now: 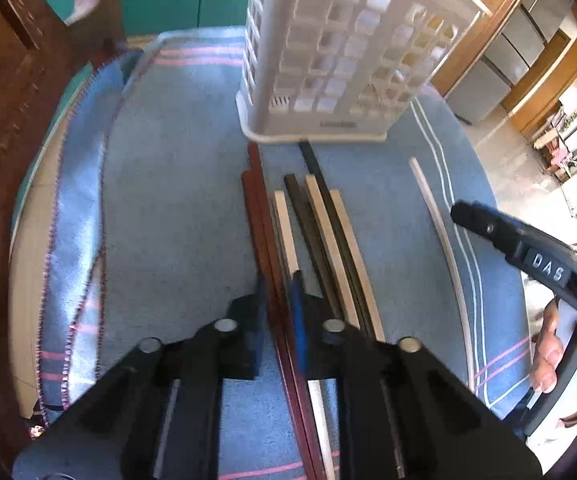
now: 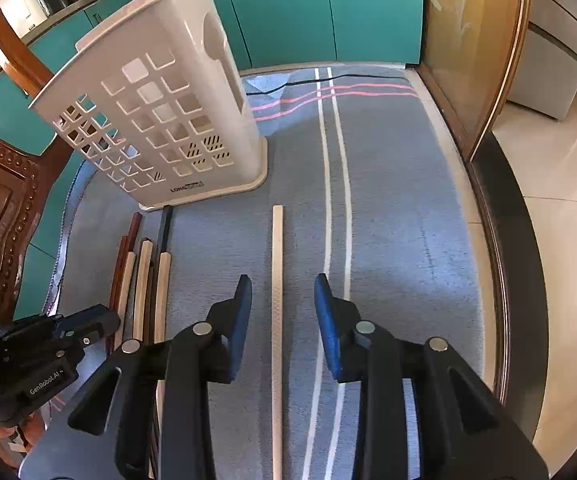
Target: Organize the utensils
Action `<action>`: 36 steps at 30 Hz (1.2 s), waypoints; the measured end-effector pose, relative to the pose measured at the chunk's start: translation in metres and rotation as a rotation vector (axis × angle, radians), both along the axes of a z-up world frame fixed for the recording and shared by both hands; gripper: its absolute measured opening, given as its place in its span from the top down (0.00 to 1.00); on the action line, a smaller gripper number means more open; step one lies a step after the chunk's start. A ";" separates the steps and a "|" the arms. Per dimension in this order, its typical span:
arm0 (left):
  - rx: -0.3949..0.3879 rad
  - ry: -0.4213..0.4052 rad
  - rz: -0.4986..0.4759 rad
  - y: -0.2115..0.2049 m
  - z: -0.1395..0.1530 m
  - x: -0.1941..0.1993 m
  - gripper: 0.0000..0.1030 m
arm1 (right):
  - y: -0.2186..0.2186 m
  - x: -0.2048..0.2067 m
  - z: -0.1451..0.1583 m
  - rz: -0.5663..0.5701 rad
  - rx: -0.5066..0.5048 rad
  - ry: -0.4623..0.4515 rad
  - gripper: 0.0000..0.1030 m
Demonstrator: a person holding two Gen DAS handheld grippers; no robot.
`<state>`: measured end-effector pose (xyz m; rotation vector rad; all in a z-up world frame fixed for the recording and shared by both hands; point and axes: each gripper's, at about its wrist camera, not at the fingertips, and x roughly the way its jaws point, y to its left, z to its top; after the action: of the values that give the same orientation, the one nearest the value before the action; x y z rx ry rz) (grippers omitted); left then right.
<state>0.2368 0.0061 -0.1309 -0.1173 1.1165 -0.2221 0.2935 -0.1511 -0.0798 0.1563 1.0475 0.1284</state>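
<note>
A white slotted utensil holder [image 1: 340, 52] stands at the back of a blue cloth; it also shows in the right wrist view [image 2: 160, 108]. Several chopsticks lie side by side in front of it: red-brown ones [image 1: 262, 216], black ones [image 1: 308, 216] and pale wooden ones [image 1: 330, 232]. My left gripper [image 1: 280, 288] is narrowly closed around the red-brown pair, low over the cloth. One pale chopstick [image 2: 277, 280] lies apart; my right gripper [image 2: 283, 288] is open and straddles it. The left gripper also shows at the left of the right wrist view [image 2: 88, 324].
A striped blue cloth [image 2: 388, 208] covers the table. A carved wooden chair [image 1: 4, 120] stands at the left. Teal cabinets [image 2: 308, 8] are behind. The table edge and a tiled floor [image 2: 560, 208] lie to the right. The right gripper [image 1: 528, 252] enters the left wrist view.
</note>
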 end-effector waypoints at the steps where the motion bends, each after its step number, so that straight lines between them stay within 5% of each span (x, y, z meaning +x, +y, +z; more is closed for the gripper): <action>1: -0.005 -0.030 0.009 0.001 0.007 -0.004 0.95 | -0.001 -0.001 0.000 -0.002 -0.002 0.001 0.66; 5: -0.009 -0.062 0.018 0.006 0.023 -0.004 0.95 | -0.008 -0.003 -0.002 -0.008 -0.013 0.005 0.64; 10: 0.065 0.028 0.022 -0.006 -0.007 0.003 0.92 | -0.008 -0.005 -0.006 -0.006 -0.033 0.013 0.63; 14: 0.063 0.012 0.034 -0.006 -0.008 0.003 0.85 | -0.006 -0.001 -0.009 0.001 -0.046 0.018 0.61; 18: 0.067 -0.012 0.040 -0.011 -0.004 -0.001 0.98 | -0.003 -0.001 -0.012 0.007 -0.052 0.025 0.60; 25: -0.002 -0.084 0.082 0.009 0.019 -0.012 0.99 | -0.003 -0.002 -0.012 0.009 -0.054 0.025 0.60; 36: 0.048 0.003 0.062 -0.001 -0.008 0.003 0.92 | 0.011 -0.003 -0.018 0.034 -0.101 0.028 0.56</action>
<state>0.2394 0.0049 -0.1384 -0.1097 1.1191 -0.1395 0.2907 -0.1402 -0.0974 0.0488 1.0825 0.1038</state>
